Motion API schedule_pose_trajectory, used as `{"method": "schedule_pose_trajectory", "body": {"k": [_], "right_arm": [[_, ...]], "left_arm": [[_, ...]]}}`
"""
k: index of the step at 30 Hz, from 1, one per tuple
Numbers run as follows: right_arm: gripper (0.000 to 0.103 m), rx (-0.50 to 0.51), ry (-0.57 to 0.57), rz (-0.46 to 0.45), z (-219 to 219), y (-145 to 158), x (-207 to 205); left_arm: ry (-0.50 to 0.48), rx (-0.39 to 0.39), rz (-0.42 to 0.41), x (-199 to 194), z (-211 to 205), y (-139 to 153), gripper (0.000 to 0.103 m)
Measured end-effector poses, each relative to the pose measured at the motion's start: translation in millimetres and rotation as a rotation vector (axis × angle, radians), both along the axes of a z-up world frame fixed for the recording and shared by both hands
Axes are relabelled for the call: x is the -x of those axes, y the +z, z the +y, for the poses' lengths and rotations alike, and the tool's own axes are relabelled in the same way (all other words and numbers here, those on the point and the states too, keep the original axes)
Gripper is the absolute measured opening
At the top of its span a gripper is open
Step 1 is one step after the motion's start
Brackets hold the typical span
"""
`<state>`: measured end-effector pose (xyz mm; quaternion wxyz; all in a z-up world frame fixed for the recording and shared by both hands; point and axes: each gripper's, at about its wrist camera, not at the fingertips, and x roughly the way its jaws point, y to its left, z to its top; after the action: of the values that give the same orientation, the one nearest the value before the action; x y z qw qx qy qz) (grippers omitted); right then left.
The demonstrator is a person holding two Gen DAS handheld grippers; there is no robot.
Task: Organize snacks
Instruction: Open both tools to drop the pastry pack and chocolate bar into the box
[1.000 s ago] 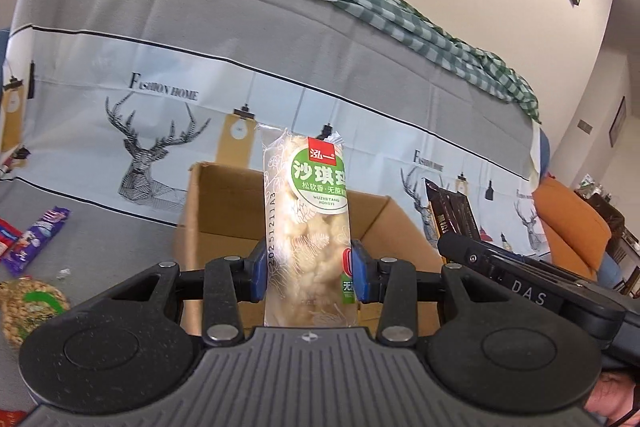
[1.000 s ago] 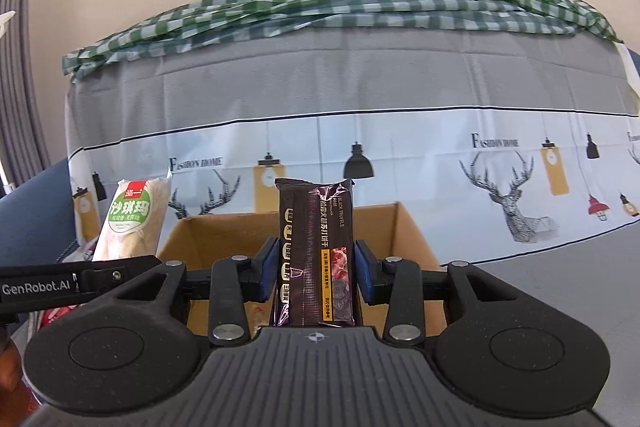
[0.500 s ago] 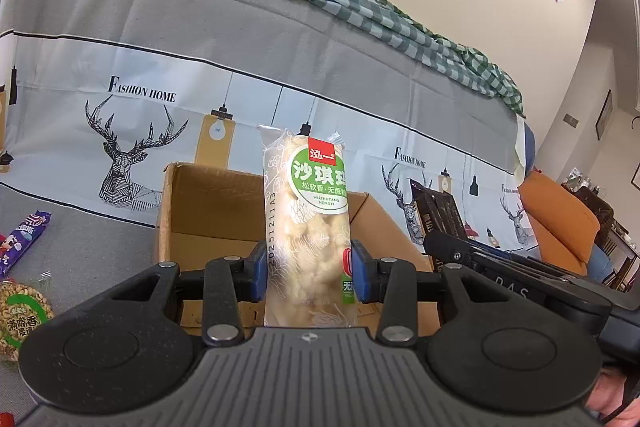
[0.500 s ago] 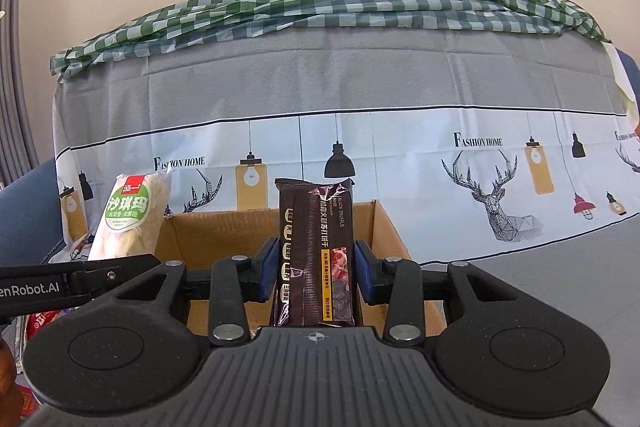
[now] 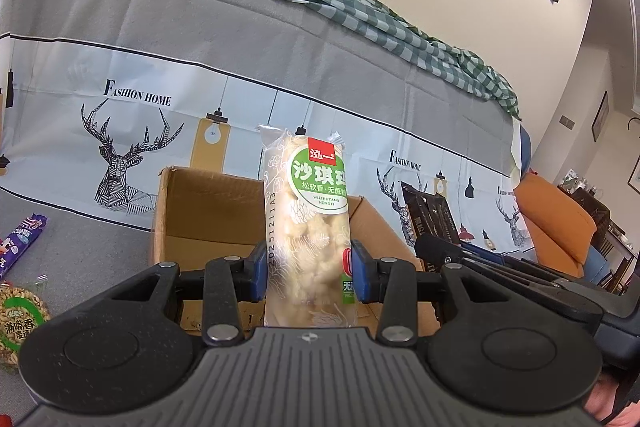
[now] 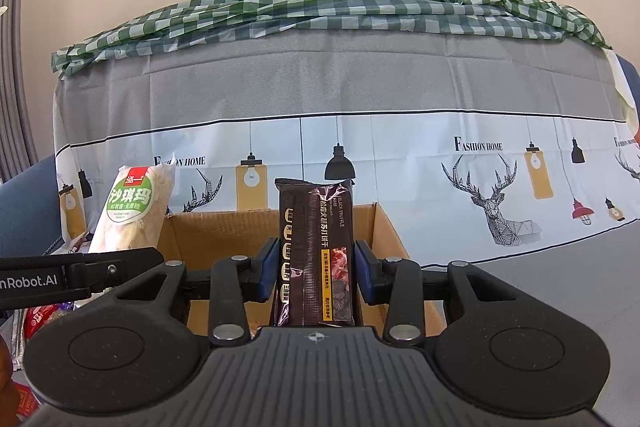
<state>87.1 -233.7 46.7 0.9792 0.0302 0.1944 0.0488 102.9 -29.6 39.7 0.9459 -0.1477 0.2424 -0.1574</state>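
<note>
Item: snack transfer to cardboard box [image 5: 208, 211], centre frame. Left gripper [image 5: 308, 269] clenched a pale sachima pack [image 5: 306, 223] upright; right gripper [image 6: 316, 269] clenched a dark biscuit pack [image 6: 316, 251] upright. Each pack stood before the open box. Advice: each pack should have been lowered past the rim before release, singly, to avoid collision.

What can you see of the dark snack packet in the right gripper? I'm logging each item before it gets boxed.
The dark snack packet is a long, glossy brown-black wrapper with crimped ends, gold squares down one side, a yellow strip and a meat photo, printed "Black Truffle". It stands upright, clamped at its lower half between the blue pads of the right hand-held gripper, in front of the open cardboard box. It also shows in the left view.
</note>
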Motion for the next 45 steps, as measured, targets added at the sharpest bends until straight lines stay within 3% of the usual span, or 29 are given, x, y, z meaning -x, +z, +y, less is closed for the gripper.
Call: {"method": "schedule_pose_trajectory", "body": {"k": [28,30,32,35,45], "right_arm": [[0.041,0.011,0.006,-0.008,2.4,-0.8,1.0],[0.042,0.012,0.014,0.004,2.9,-1.3,-0.4],[0.053,0.024,0.011,0.012,5.0,-2.6,-1.1],[0.059,0.029,0.003,0.003,4.4,-1.8,-1.2],[0.060,0.016,0.007,0.003,7.4,-0.2,-3.0]], "left_arm": [[-0.026,0.000,-0.008,-0.2,-4.7,1.2,0.044],[-0.051,0.009,0.012,-1.8,-5.9,-0.6,0.050],[-0.052,-0.004,0.007,-0.7,-8.5,-1.3,0.059],[-0.050,-0.010,-0.004,0.7,-8.9,-0.1,0.059],[-0.015,-0.010,-0.034,4.3,-3.4,1.4,0.057]]}}
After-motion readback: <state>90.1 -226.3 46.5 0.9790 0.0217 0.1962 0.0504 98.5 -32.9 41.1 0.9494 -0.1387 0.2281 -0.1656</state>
